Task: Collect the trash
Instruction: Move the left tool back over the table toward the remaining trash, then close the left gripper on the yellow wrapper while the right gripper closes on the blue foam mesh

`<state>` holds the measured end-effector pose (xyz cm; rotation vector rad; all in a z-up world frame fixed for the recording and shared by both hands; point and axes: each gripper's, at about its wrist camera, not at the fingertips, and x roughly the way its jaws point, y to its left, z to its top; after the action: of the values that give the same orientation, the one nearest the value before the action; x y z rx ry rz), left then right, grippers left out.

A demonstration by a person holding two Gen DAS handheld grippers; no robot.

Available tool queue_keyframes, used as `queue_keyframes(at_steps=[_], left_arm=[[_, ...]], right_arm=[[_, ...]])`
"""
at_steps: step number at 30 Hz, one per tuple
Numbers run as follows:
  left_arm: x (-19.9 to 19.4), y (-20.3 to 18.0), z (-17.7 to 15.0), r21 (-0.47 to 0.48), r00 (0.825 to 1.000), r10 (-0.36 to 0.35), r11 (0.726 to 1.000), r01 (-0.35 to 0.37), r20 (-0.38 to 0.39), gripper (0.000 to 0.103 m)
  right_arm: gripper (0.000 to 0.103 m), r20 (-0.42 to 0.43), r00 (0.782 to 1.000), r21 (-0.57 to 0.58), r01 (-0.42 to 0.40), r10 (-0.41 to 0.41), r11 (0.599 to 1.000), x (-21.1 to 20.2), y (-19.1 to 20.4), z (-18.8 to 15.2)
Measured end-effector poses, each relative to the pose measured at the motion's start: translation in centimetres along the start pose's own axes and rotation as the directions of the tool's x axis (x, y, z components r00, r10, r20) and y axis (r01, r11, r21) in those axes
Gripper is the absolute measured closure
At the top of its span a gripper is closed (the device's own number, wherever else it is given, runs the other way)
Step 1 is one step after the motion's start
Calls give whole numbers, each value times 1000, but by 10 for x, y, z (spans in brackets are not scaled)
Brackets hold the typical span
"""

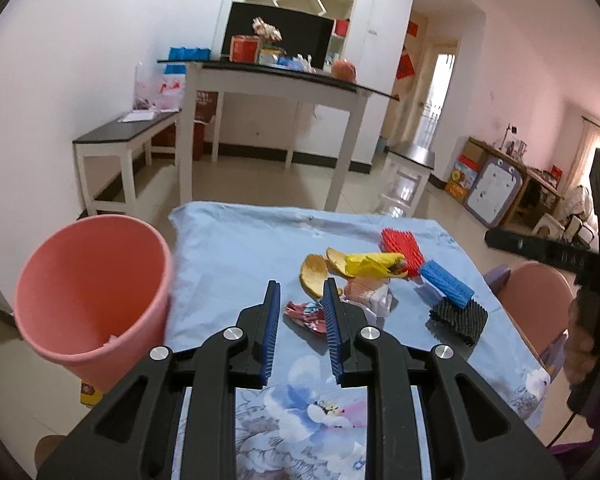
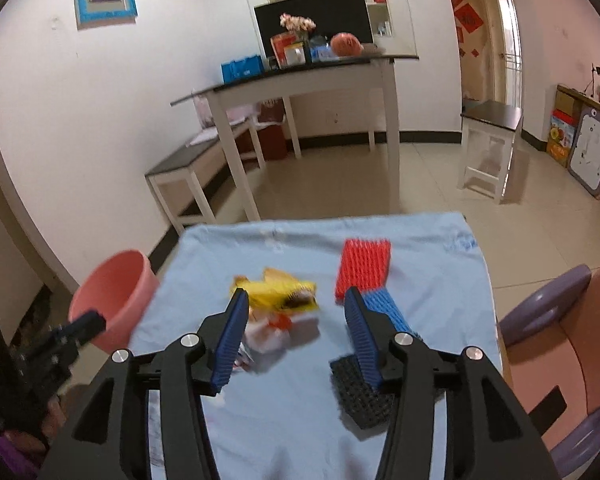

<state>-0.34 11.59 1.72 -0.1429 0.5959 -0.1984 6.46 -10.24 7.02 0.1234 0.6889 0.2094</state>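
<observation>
We hold the left claw [image 1: 302, 294] narrowly parted and empty above a crumpled foil wrapper [image 1: 306, 317]. Our right claw [image 2: 294, 306] gapes wide, gripping nothing, over the ribbed red foam net [image 2: 364, 270] on the cloth-draped bench [image 2: 432, 264].

bin [image 1: 88, 296]: pink, tilted, at counter's left edge
peels [image 1: 315, 274]: orange, beside yellow wrapper [image 1: 374, 266]
foam nets [image 1: 446, 284]: red, blue, black, right side
crumpled wrapper [image 1: 306, 316]: red, nearest

Matt plastic bin [image 1: 92, 296], soft printed cloth [image 1: 236, 256], netted foam sleeves [image 1: 446, 282], crumpled glossy wrapper [image 1: 306, 316]
</observation>
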Motion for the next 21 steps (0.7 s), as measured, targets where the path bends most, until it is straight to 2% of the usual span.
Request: queue_keyframes(at_steps=[2, 4, 12, 21], left_arm=[[10, -3, 2, 4, 1000, -13, 1000, 13, -25, 72], [18, -8, 4, 8, 999, -28, 1000, 28, -38, 69], [47, -31, 18, 50, 993, -88, 994, 92, -77, 68], [104, -48, 36, 33, 979, -136, 989, 142, -150, 68]], right_arm=[[53, -22, 1000, -9, 10, -10, 1000, 10, -3, -7], [53, -34, 999, -13, 17, -17, 1000, 17, -9, -10], [49, -68, 997, 44, 43, -40, 998, 31, -38, -18], [49, -76, 995, 83, 68, -61, 994, 34, -61, -23]])
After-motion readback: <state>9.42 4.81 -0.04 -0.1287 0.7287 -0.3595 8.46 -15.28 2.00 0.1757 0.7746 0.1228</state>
